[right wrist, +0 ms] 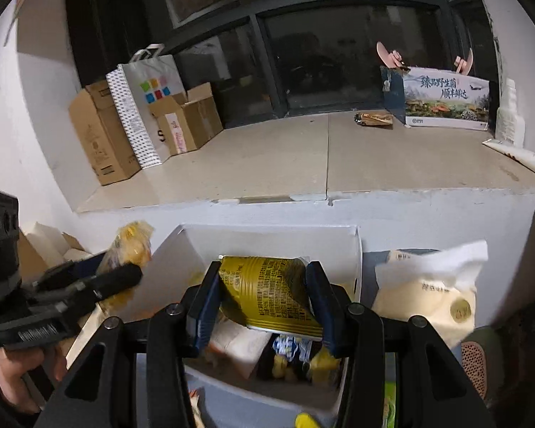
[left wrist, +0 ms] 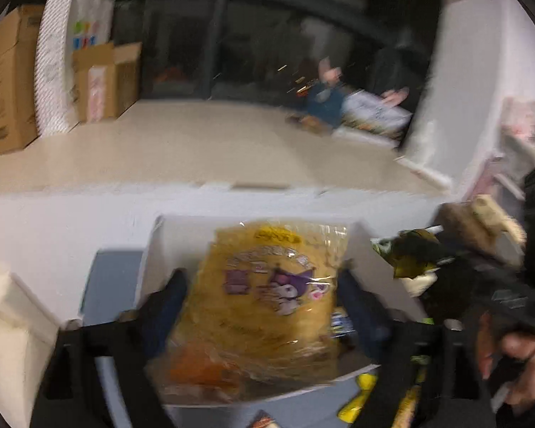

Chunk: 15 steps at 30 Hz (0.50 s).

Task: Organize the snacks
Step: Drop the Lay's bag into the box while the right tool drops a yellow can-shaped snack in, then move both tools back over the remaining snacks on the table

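Snacks are held in both grippers above an open white box (right wrist: 353,249) that sits against the low white wall. In the left wrist view, the left gripper (left wrist: 264,296) has its fingers (left wrist: 169,296) closed on the two sides of a clear yellow bag (left wrist: 267,303) printed with a purple cartoon figure, and the bag hangs over the box's middle; this view is blurred. At 3 o'clock from it the right gripper (left wrist: 446,267) shows, gripping a crumpled dark and gold packet (left wrist: 410,253). In the right wrist view, the right gripper (right wrist: 265,296) has its fingers (right wrist: 321,306) pressed against a gold packet (right wrist: 267,292) with small dark print, tilted over the box. Beneath it inside the box lie a white packet (right wrist: 239,342) and small blue and yellow wrapped pieces (right wrist: 292,353). At 9 o'clock the left gripper (right wrist: 121,278) holds the yellow bag (right wrist: 132,246). At 3 o'clock, just beside the box, stands a cream bag (right wrist: 431,292) with a round gold seal. Cardboard boxes (right wrist: 100,135) and a paper bag (right wrist: 153,96) stand on the ledge at 11 o'clock.
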{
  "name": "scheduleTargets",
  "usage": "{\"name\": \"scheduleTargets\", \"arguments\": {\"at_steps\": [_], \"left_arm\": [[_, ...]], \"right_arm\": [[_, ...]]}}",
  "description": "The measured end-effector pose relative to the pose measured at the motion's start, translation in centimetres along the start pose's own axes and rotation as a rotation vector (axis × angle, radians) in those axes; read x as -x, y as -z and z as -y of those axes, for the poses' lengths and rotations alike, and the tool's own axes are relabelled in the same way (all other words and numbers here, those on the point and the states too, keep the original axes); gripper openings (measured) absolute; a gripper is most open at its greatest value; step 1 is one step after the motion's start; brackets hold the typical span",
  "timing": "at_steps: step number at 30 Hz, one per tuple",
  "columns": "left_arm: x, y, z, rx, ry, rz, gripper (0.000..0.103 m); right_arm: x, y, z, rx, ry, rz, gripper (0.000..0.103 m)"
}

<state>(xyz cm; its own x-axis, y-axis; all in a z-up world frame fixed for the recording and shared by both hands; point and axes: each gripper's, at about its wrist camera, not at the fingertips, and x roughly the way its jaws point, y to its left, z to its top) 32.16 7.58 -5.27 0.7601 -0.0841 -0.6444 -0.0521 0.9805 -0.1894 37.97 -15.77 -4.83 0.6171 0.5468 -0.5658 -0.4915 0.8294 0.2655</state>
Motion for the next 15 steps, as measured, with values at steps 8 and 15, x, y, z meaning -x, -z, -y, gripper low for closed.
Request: {"name": "scheduleTargets", "arguments": {"at_steps": [8,15], "left_arm": [[0.8,1.6,-2.0,0.029,0.005,-0.010,0.103],[5.2,2.6,-1.7,0.017,0.037,0.038,0.103]], "right_arm": [[0.2,0.2,1.2,-0.055,-0.015,-0.007,0.103],[3.7,1.8,-0.9,0.028,-0.065,0.031,0.103]]}}
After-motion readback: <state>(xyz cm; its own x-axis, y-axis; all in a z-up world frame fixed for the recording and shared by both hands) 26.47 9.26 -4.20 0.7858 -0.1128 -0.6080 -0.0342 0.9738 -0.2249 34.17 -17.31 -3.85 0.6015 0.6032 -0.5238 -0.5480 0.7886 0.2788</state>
